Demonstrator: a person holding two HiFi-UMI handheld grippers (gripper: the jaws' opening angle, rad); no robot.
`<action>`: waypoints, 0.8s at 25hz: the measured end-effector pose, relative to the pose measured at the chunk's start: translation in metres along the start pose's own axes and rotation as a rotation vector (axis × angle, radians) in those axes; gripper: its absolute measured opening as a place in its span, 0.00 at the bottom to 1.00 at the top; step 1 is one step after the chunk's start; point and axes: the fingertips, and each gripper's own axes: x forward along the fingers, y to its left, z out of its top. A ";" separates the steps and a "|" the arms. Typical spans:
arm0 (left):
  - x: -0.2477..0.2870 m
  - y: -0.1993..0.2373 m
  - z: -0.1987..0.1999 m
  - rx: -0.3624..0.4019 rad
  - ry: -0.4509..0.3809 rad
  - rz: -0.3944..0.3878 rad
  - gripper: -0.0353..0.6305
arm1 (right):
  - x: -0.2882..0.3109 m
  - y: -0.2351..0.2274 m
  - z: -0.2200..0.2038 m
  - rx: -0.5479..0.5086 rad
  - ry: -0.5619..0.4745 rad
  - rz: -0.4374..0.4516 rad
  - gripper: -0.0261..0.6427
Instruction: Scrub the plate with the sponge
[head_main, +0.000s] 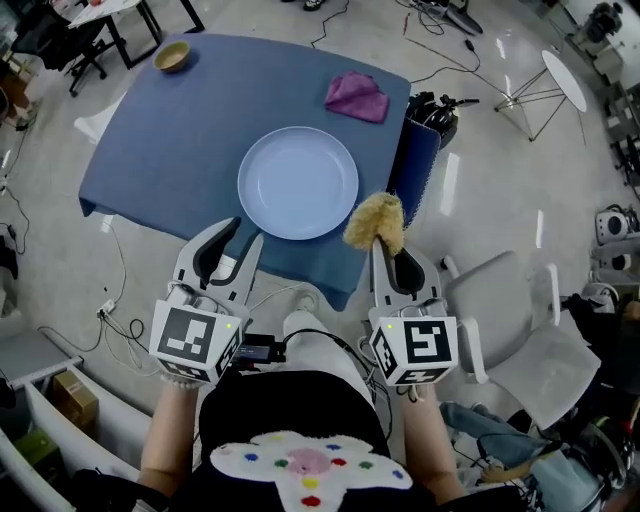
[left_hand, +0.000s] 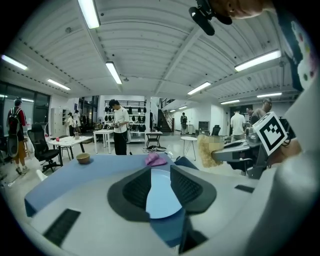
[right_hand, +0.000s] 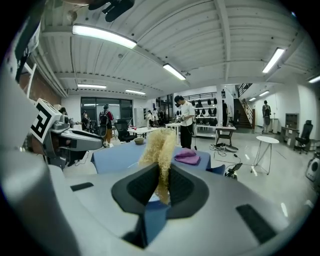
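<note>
A pale blue plate (head_main: 298, 182) lies in the middle of the blue-clothed table (head_main: 170, 130); through the left jaws it shows as a pale plate (left_hand: 161, 192). My right gripper (head_main: 385, 240) is shut on a tan, fluffy sponge (head_main: 377, 221), just off the table's near right corner. In the right gripper view the sponge (right_hand: 159, 150) stands up between the jaws. My left gripper (head_main: 238, 238) is open with nothing in it, its tips over the table's near edge, just short of the plate.
A purple cloth (head_main: 357, 96) lies at the table's far right, a small tan bowl (head_main: 172, 56) at its far left corner. A dark blue bag (head_main: 415, 165) leans against the table's right side. A white chair (head_main: 520, 340) stands to the right. People stand in the background.
</note>
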 end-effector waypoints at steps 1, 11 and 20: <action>0.005 0.000 0.000 0.008 0.008 0.008 0.23 | 0.003 -0.003 0.000 -0.002 0.002 0.008 0.11; 0.028 0.025 -0.008 -0.062 0.052 0.097 0.24 | 0.024 -0.010 -0.006 0.003 0.034 0.054 0.11; 0.045 0.049 -0.035 -0.099 0.124 0.096 0.27 | 0.041 0.000 -0.013 0.026 0.063 0.043 0.11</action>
